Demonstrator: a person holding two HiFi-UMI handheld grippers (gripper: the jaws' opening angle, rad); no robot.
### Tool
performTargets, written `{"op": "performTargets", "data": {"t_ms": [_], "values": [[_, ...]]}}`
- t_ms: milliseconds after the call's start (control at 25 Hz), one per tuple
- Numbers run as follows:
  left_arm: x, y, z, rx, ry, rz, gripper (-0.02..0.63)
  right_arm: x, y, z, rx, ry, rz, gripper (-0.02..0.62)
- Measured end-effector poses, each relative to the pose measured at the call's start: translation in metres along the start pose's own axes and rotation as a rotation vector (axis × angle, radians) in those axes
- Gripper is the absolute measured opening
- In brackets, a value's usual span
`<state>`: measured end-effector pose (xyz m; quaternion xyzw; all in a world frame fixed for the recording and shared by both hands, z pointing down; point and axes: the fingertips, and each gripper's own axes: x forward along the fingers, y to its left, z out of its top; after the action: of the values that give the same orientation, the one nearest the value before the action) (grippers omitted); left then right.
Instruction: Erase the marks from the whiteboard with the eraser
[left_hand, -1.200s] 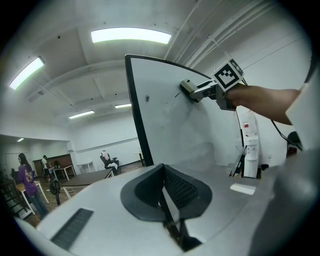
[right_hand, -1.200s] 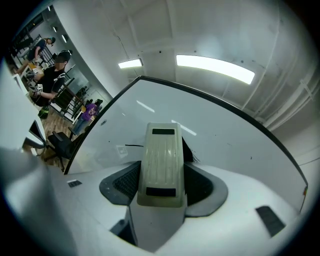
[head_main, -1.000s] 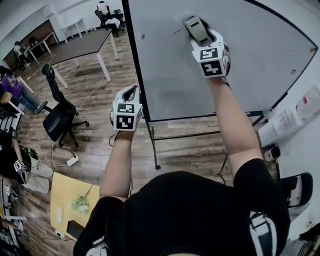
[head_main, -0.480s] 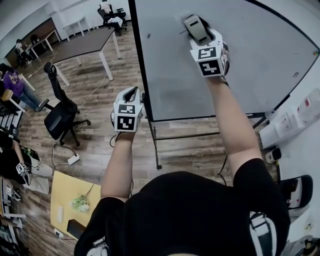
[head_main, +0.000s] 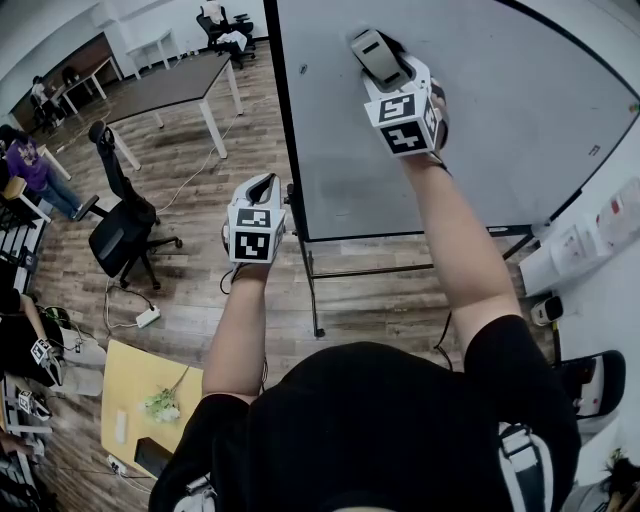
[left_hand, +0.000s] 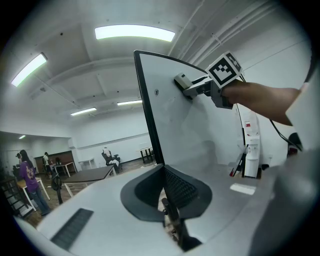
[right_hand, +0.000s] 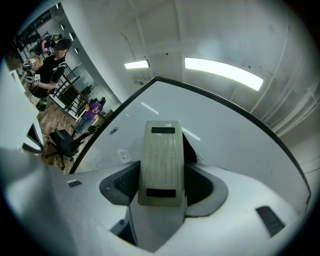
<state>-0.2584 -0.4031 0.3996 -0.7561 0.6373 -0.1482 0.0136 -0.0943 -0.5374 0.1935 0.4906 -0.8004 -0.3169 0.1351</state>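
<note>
Clamping the likely light, stiff eraser (head_main: 378, 57) by its sides, the right gripper (head_main: 372, 50) is pressing it to the whiteboard (head_main: 500, 140); the left gripper (head_main: 262, 186) is hanging closed, empty.

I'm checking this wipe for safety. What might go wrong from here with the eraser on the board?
The beige plastic eraser, pinched in the right gripper, may twist or slip under pressure. The white freestanding whiteboard could shift on its thin frame, since the shut left gripper isn't bracing it.
</note>
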Motion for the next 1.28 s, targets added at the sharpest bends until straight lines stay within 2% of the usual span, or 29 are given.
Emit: {"op": "performTargets", "data": {"t_ms": [800,1280], "values": [[-0.001,0.008,-0.01,-0.007,0.013,0.001,0.011,0.009,0.073,-0.004,-0.089,0.003,0.086,0.25],[-0.002,0.008,-0.01,-0.001,0.012,-0.002,0.011,0.008,0.081,-0.006,-0.105,0.016,0.093,0.25]]}}
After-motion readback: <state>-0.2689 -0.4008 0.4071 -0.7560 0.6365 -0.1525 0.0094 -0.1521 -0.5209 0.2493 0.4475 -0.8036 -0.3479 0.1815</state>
